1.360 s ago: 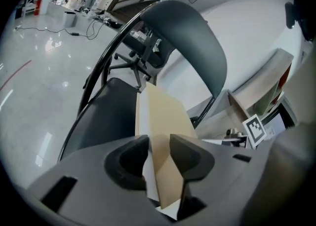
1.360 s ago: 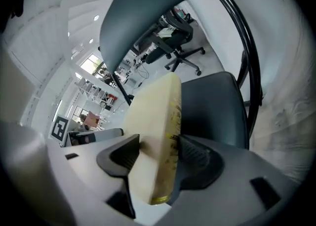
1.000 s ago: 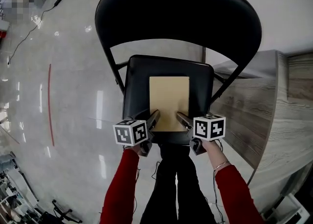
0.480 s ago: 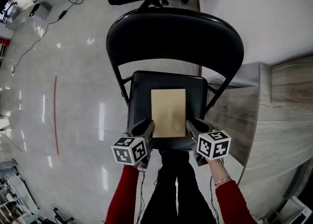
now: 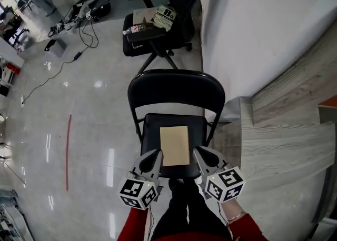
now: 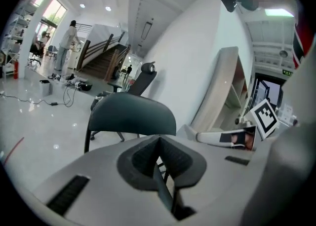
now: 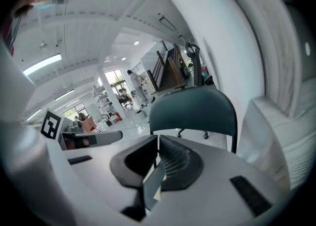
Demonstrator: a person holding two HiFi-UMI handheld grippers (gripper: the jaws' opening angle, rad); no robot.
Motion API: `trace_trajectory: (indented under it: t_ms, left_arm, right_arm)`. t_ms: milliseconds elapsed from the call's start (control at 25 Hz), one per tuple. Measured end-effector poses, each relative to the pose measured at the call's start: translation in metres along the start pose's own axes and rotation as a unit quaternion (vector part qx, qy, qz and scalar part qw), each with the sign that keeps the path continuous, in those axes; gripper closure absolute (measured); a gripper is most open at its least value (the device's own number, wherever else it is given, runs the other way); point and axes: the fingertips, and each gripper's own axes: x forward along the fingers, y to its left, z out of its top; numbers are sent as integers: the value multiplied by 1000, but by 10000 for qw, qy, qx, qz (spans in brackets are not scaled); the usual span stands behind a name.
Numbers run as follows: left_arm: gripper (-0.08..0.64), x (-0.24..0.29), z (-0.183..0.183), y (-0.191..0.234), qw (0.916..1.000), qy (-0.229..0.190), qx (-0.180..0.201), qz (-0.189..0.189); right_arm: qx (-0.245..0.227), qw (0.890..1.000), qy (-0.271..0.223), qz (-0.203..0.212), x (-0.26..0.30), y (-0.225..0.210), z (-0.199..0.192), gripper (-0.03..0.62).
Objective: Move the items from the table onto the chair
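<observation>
The left gripper (image 5: 154,157) and right gripper (image 5: 200,156) are pinched shut and empty beside the tan card (image 5: 175,145), so a bump could push it off the chair (image 5: 176,90).

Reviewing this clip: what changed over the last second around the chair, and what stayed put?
The left claw and right claw drew back from the near corners of the flat tan rectangular board toward the person, and both closed with nothing between them. The head camera also pulled away. The board stayed flat on the seat of the black metal chair.
</observation>
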Motion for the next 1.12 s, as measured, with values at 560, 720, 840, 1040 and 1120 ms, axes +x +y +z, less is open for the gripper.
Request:
trace_trajectory:
  t_ms: [560,720,840,1040,1120]
  left_arm:
    - [552,-65,56,-80,9958,-795,317,-311]
    - [552,-75,61,-91,9937,-840,703,-242]
    - [552,-80,64,-87,9934,-946,641,-129]
    - [552,-86,67,-81,9928,-1126,395,-26]
    - [552,-86,68,-81,9925,-1162,390,3]
  right_arm:
    - [-784,9941,-699,276,-80,53,49,575]
    - [-916,9913,-820,464,-86,64,56,578]
    - [-961,9902,-870,509,-88,65,62,578]
    - [-1064,9894,-803,577,-88,67,64,580]
    - [-1120,9890,-764,598,-87,68,64,580]
